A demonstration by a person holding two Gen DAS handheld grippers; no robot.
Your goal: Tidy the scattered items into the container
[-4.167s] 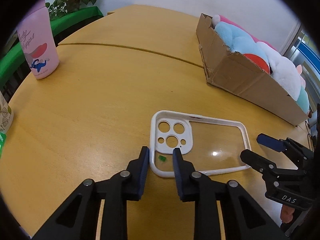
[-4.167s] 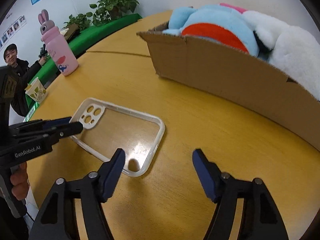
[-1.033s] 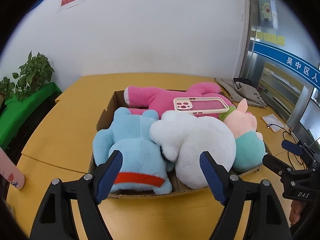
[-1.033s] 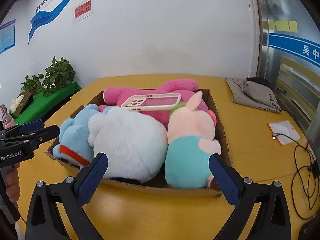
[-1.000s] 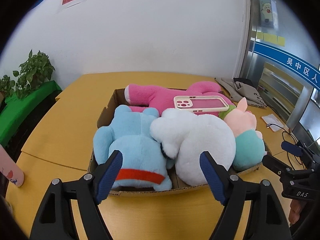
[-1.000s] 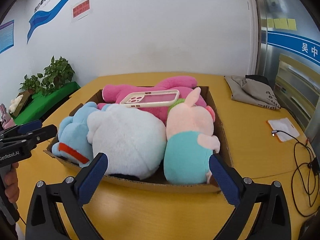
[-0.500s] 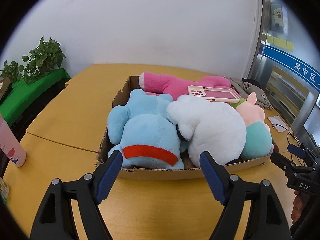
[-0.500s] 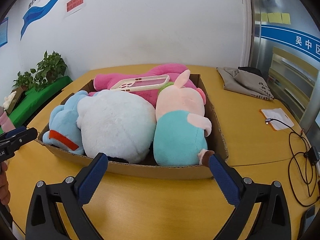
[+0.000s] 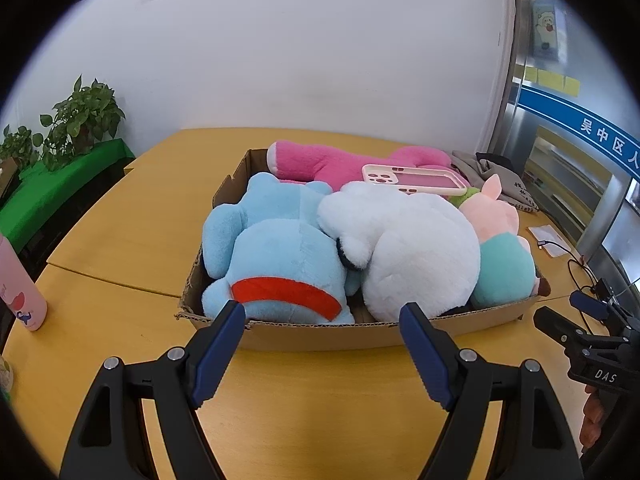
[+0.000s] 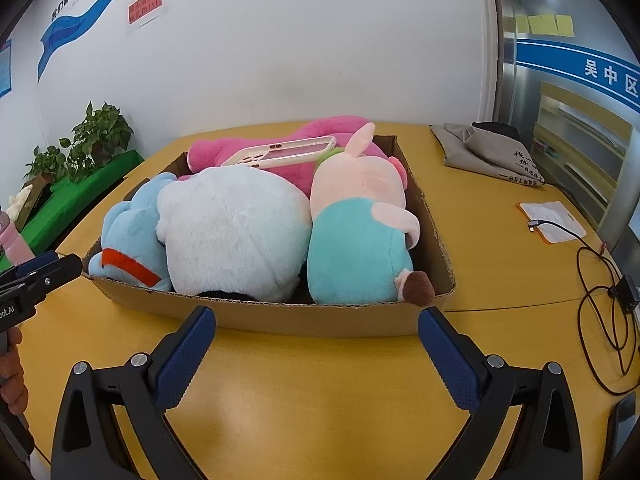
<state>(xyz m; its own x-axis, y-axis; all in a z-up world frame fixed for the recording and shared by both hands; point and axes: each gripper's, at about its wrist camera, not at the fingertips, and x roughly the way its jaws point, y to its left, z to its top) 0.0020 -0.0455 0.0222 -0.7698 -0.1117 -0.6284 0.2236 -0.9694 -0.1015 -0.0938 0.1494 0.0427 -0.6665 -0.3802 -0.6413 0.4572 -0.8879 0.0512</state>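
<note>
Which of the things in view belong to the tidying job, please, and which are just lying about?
Job:
- cardboard box
- phone case
- plush toys

Lying about:
- pink bottle
- grey cloth bag
- cable
- potted plants

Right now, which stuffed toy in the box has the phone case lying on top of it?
The pink plush toy at the back of the cardboard box. The phone case rests on it, not on the blue, white or pig toys.

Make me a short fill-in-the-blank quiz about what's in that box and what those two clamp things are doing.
1. The phone case rests on the ____ plush toy.
2. The blue plush wears a ____ band.
3. The toys sit in a ____ box.
4. Both the left gripper and the right gripper are ____ and hold nothing.

Missing words: pink; red; cardboard; open
</note>
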